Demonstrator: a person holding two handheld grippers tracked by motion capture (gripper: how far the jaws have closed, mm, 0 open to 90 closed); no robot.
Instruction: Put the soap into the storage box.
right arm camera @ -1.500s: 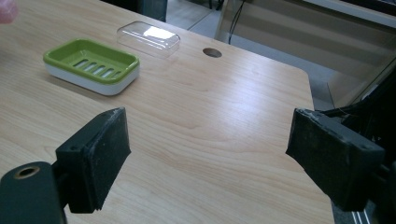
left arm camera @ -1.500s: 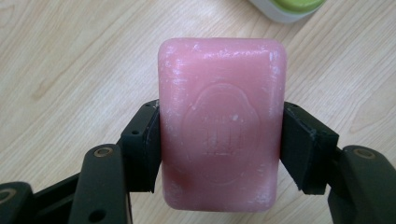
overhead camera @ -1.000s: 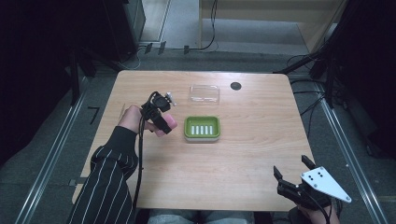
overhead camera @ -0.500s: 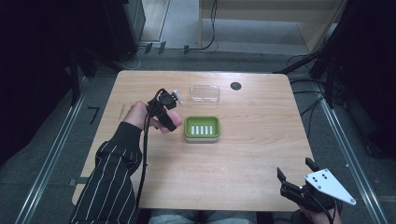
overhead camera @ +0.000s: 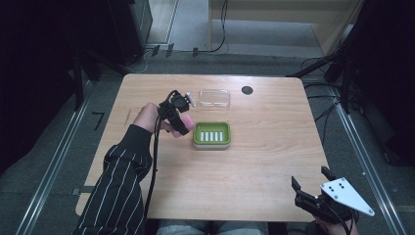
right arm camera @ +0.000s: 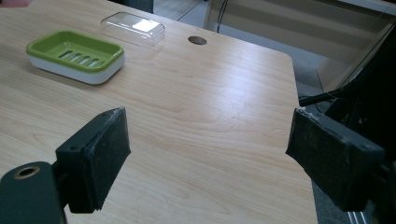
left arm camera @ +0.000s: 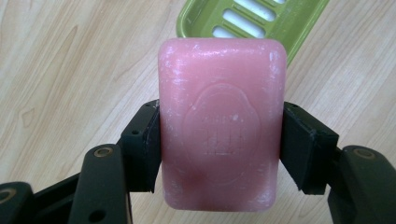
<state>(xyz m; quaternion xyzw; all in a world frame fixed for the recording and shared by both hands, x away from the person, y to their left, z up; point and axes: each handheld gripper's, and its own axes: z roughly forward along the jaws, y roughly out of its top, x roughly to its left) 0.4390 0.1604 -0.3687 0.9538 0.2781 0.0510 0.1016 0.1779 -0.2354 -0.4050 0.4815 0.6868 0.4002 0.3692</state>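
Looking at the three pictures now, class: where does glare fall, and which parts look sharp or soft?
Right gripper view: glare whitens the clear lid and streaks the table; the near jaws look soft. Left gripper view: the pink soap is sharp, its embossed mark readable. High view: the table is evenly lit, the surroundings dark, and the soap dish slightly grainy.

Desk [overhead camera: 254, 161]: pale wood-grain top, smooth, faint sheen at 1 o'clock corner. Soap bar [left arm camera: 222, 123]: pink, waxy, matt, whitish scuffs, embossed crest on face. Soap dish [right arm camera: 74, 55]: glossy green plastic tray with slots, white plastic base. Lid [right arm camera: 133, 28] at 12 o'clock of dish: clear glossy plastic. Left gripper [left arm camera: 219, 149]: matt black plastic, brass-look rivets. Right gripper [right arm camera: 210, 154]: black pads, dull, rubbery, slightly worn edges. Sleeve [overhead camera: 120, 191]: dark cloth, white pinstripes.
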